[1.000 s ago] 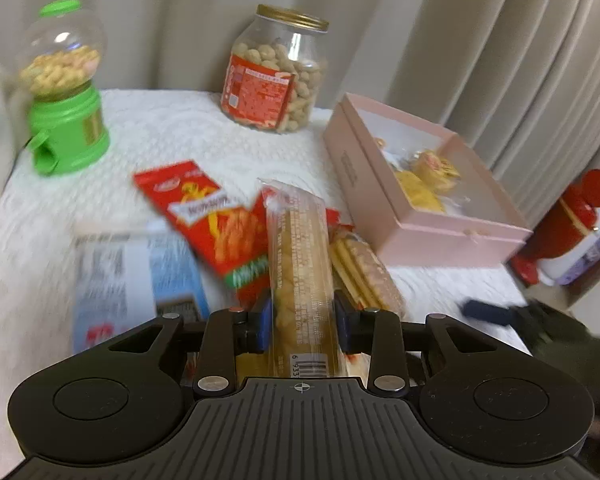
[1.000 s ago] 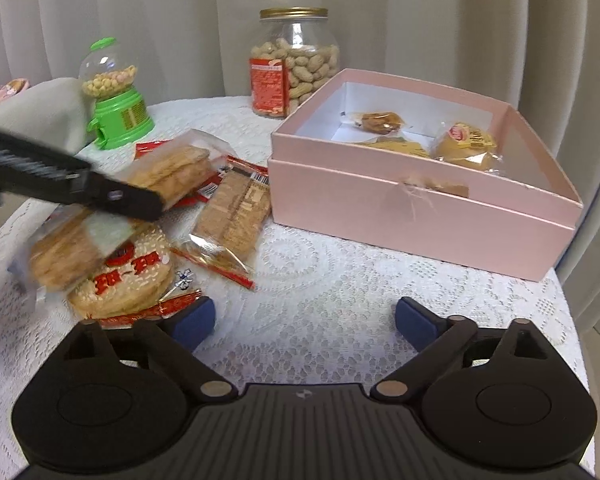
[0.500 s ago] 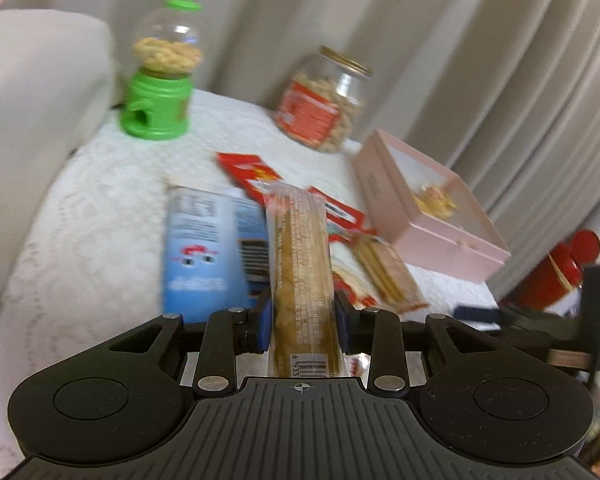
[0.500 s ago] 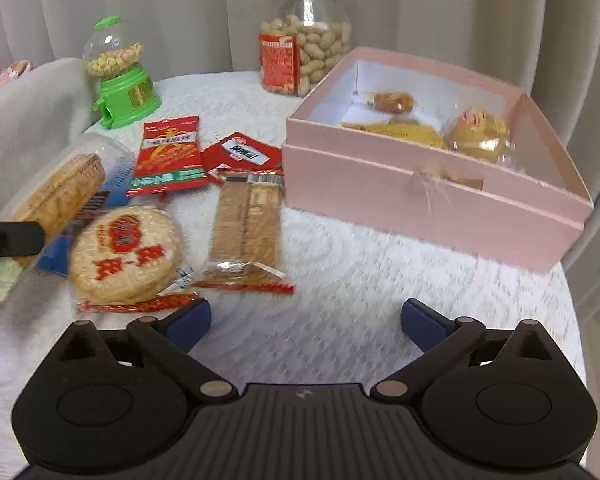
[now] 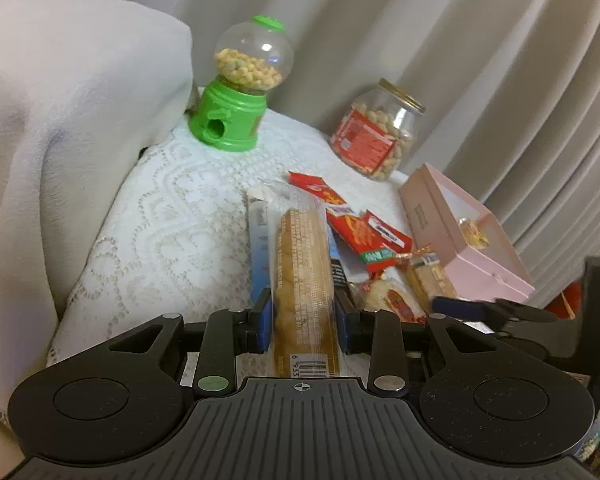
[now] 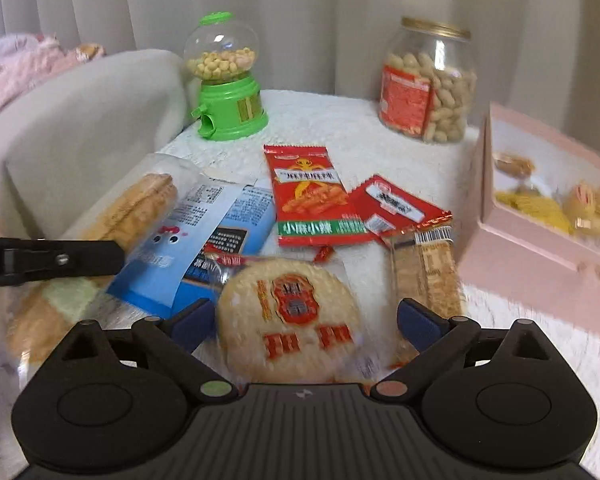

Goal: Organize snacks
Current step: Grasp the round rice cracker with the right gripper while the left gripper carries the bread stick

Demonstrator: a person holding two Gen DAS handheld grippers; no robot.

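My left gripper [image 5: 302,320] has its jaws clamped on the long biscuit pack [image 5: 302,280], ready for boxing. My right gripper [image 6: 306,320] is closing its jaws around the round rice cracker [image 6: 290,320], not yet pinching. The pink box [image 6: 540,240] waits open beyond it.

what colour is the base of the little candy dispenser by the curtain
Bright green, as is the cap; the candy dispenser shows best in the right wrist view.
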